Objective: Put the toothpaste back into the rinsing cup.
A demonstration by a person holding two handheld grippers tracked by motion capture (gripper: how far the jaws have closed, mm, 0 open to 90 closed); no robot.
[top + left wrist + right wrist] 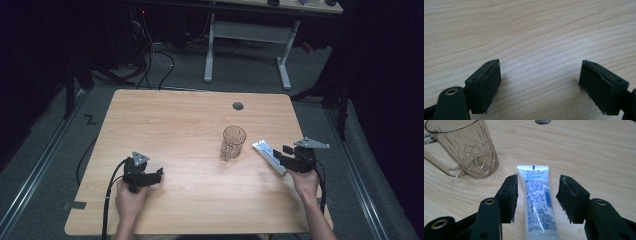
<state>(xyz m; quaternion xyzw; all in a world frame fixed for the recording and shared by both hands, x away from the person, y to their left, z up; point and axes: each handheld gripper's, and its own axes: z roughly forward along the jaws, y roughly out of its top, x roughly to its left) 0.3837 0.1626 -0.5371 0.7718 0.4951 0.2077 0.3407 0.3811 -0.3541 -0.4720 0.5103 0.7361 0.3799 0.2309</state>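
A white toothpaste tube with blue print lies flat on the wooden table, right of a clear cut-pattern glass mug that stands upright. My right gripper is open and straddles the tube. In the right gripper view the tube runs lengthwise between the jaws of the right gripper, with a gap at the right pad, and the mug stands ahead on the left. My left gripper rests low at the front left, open. In the left gripper view only bare wood lies between the jaws of the left gripper.
A round cable hole sits near the table's far edge, beyond the mug. Behind the table stands another desk on a white frame, with cables on the floor. The table's right edge runs close to my right hand.
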